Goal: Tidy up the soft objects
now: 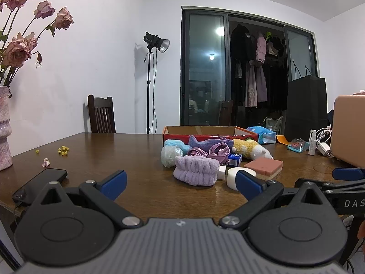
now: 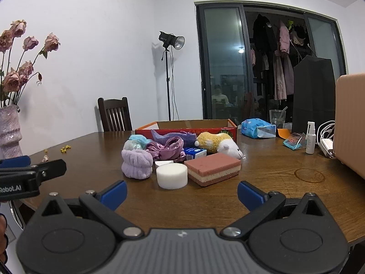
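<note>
Left wrist view shows a brown wooden table (image 1: 127, 150) in a room with white walls. The left gripper (image 1: 181, 183) is at the bottom of the frame, its blue fingers (image 1: 114, 183) spread wide and holding nothing. The right gripper (image 2: 181, 194) is the same in its own view: fingers wide apart, nothing between them.

The soft things lie in one heap at the centre of both frames, in front of a red cardboard box (image 1: 205, 132). In the heap are a lilac headband (image 1: 196, 170), a white round sponge (image 2: 172, 175), a pink layered sponge (image 2: 213, 169), a purple satin scrunchie (image 2: 167, 149), a small blue carton (image 2: 195, 153) and a yellow and white plush (image 2: 216, 145). The round sponge and the layered sponge are just beside each other, nearest to the grippers.

At the left edge stands a pink vase (image 1: 4, 137) with dried roses (image 1: 20, 22), and a black phone (image 1: 41, 186) lies at lower left. A dark chair (image 1: 101, 114) is behind the table, a studio lamp (image 1: 156, 43) on a stand is near the wall, and a dark glass door (image 1: 205, 68) with hanging clothes (image 1: 253, 68) fills the upper right. At right are a tissue pack (image 2: 257, 129), a glass (image 2: 277, 117), a spray bottle (image 2: 310, 138) and a black bag (image 2: 313, 91).
</note>
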The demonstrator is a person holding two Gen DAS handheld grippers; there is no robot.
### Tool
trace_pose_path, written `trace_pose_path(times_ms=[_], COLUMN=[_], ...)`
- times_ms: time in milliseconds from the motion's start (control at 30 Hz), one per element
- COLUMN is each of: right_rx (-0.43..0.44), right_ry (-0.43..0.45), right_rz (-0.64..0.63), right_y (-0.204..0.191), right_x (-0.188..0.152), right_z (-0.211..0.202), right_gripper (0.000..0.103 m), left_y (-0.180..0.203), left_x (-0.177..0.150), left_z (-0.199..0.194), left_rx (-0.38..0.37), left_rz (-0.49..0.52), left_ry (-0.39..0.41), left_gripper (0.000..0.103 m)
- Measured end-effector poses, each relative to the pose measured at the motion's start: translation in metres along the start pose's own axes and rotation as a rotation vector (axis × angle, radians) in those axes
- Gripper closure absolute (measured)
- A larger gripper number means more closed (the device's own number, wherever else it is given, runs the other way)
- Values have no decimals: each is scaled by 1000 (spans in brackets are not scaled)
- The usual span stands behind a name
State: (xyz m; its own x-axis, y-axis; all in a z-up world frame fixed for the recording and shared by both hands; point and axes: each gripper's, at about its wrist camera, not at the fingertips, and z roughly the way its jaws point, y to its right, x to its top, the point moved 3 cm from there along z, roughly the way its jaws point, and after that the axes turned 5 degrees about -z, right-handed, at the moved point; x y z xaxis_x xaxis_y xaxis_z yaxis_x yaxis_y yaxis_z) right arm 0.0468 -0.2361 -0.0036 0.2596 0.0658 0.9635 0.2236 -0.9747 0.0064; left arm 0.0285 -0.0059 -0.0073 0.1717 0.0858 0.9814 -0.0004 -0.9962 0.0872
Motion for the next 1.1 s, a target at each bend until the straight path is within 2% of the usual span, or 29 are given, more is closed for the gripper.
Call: trace_pose_path(times_ms=[1100], right_rx=[-19], right_ry=[11], right_rz=[-3], right_y=[3], right_x=[2], right_z=[-2], right_gripper=[0], left_y=[2], left_x=[0], left_z=[-3], left_rx=[-18], left_rz=[0], left_ry=[-7], left_gripper=[0])
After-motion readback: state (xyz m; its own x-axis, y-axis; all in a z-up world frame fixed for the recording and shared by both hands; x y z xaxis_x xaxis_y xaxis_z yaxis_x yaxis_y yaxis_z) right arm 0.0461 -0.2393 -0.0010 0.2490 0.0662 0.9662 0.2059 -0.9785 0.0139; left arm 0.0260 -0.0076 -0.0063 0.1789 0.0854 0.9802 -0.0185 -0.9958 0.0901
